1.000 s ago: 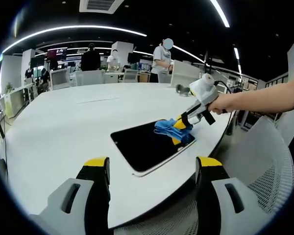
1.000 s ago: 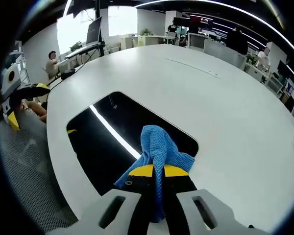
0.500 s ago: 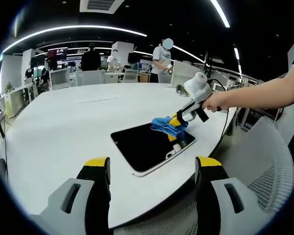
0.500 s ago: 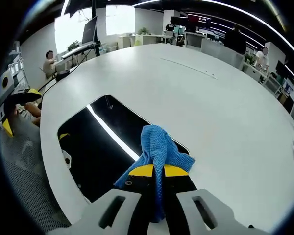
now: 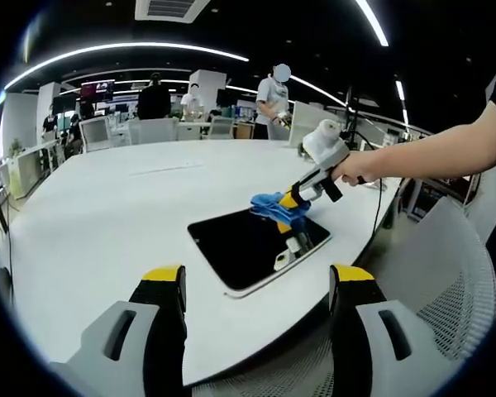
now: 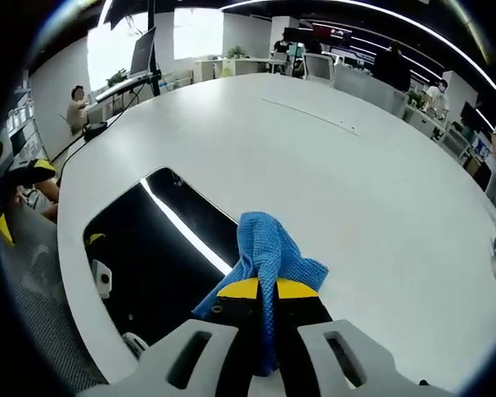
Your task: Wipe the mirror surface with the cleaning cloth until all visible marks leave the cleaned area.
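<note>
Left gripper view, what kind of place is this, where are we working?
Most likely an open-plan office or meeting area. A large white round table holds the mirror, office chairs and desks stand behind it, long strip lights run across the dark ceiling, and several people stand in the background.

one mirror [image 5: 252, 246], one blue cloth [image 6: 269, 251], one white table [image 5: 107, 215], two hand-held grippers [image 5: 256, 285]

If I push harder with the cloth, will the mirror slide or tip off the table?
Sliding looks possible: the mirror is a thin flat slab lying loose on the smooth white table, with nothing bracing it. Its near corner sits close to the table's edge, so outward strokes seem risky. The blue cloth, pinched in the right gripper, bunches softly and probably adds little grip.
</note>
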The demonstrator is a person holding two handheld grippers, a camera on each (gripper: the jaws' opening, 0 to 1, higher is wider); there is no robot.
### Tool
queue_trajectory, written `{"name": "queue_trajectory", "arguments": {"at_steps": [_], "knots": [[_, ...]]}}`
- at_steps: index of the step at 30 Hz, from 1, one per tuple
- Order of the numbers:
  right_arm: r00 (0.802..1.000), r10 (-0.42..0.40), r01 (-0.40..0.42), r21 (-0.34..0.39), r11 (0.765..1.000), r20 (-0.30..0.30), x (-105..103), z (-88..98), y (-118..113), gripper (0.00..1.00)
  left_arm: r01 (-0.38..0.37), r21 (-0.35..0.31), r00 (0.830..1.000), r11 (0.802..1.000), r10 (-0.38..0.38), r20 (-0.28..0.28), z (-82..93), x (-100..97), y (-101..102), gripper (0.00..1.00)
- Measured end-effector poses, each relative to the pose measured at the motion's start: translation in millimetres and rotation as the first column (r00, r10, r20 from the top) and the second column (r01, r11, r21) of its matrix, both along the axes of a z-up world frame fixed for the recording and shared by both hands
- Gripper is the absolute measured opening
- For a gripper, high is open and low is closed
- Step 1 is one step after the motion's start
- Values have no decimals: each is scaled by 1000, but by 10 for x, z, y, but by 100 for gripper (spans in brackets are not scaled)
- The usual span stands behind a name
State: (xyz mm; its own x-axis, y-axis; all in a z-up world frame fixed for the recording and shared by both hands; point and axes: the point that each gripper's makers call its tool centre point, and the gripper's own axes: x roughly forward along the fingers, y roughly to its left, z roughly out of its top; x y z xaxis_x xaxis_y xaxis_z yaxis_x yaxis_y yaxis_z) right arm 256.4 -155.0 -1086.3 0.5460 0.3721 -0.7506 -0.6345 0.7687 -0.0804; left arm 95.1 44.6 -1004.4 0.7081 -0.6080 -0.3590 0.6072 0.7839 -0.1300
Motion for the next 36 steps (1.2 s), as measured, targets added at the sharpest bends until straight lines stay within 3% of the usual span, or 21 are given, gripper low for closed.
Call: {"name": "queue_trajectory", "arguments": {"at_steps": [28, 36], "knots": [[997, 42, -36, -89, 995, 58, 229, 18, -6, 0, -5, 7, 1000, 1000, 5, 1, -3, 5, 11, 67], [996, 23, -17, -72, 997, 89, 272, 138, 5, 0, -6, 6, 1000, 1000, 6, 3, 1, 7, 13, 67]]}}
